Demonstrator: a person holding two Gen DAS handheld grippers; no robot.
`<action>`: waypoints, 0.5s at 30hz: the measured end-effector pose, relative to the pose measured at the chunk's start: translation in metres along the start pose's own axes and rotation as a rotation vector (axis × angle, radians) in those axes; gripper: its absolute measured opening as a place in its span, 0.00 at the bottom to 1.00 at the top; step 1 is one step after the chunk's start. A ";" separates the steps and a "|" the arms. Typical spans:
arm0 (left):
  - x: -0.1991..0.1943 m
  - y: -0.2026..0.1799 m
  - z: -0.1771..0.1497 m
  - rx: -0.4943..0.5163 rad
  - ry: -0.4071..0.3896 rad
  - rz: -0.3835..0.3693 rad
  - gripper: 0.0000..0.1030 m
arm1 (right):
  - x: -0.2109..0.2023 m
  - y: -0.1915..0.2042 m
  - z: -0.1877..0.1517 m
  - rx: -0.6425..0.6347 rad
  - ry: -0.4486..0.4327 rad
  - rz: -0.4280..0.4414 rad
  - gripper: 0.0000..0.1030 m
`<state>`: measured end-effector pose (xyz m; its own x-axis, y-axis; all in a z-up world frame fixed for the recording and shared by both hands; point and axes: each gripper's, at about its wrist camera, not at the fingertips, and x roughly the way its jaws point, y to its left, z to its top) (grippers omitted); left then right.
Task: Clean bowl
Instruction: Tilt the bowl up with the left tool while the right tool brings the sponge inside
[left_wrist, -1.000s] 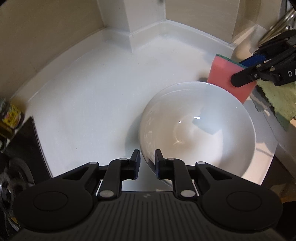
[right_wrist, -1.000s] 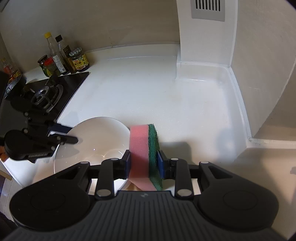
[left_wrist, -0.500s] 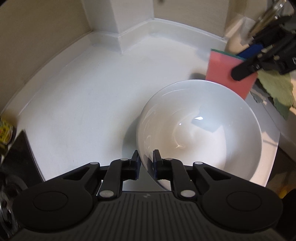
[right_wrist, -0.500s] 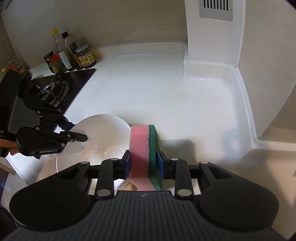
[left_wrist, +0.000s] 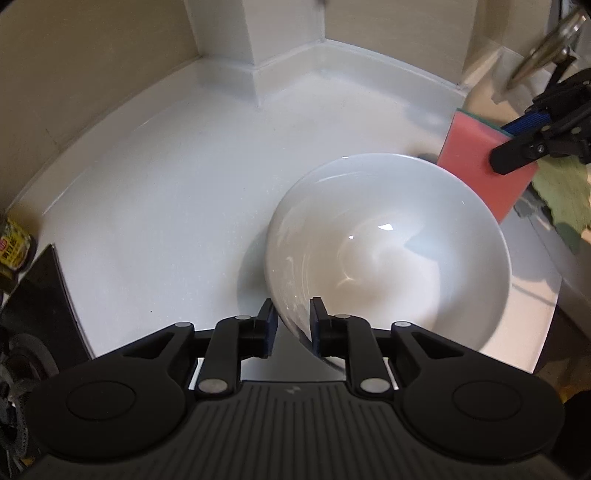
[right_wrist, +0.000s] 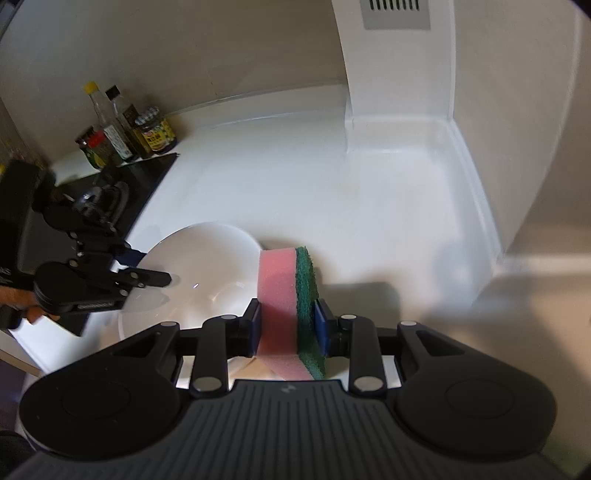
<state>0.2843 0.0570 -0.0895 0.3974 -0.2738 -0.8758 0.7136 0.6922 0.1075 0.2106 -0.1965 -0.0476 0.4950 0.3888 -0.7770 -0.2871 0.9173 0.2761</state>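
— At the far left edge of the left wrist view, what stands there?
— Part of a yellow-labelled jar (left_wrist: 13, 251) and the black corner of a stove top (left_wrist: 44, 295). White counter (left_wrist: 166, 184) fills the middle.

— And the left gripper (left_wrist: 291, 325)?
— Bottom centre of that frame. Its jaws straddle the near rim of the white bowl (left_wrist: 388, 251), one finger outside the wall, one inside. They have just been opening, and a gap shows on the outer side, so the pads do not clamp the rim.

— Where does the bowl sit?
— On the counter, right of centre, close to the counter's front edge.

— Further right?
— At the upper right the right gripper (left_wrist: 513, 155) holds a sponge (left_wrist: 476, 166), pink face toward the camera, just beyond the bowl's far rim. A green cloth (left_wrist: 561, 192) lies behind it.

— From the right wrist view?
— Bottles and jars (right_wrist: 125, 136) cluster at upper left beside the stove. The left gripper (right_wrist: 155, 277) reaches over the bowl's (right_wrist: 207, 266) rim at mid left. At bottom centre the right gripper (right_wrist: 288, 328) has its jaws closed on the sponge (right_wrist: 284, 295), pink foam on the left, green scouring layer on the right, standing upright.
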 end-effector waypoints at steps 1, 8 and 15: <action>0.000 0.000 0.000 0.026 -0.002 -0.006 0.22 | -0.002 0.002 -0.002 -0.010 0.007 0.000 0.25; 0.006 -0.010 0.013 0.270 -0.011 -0.050 0.21 | 0.004 0.001 0.011 -0.042 0.031 -0.011 0.25; 0.005 0.006 0.013 0.087 -0.007 -0.094 0.27 | 0.015 0.010 0.023 -0.114 0.014 -0.075 0.25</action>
<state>0.2977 0.0511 -0.0868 0.3301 -0.3401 -0.8806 0.7953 0.6026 0.0654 0.2346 -0.1798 -0.0437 0.5073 0.3176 -0.8011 -0.3417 0.9275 0.1513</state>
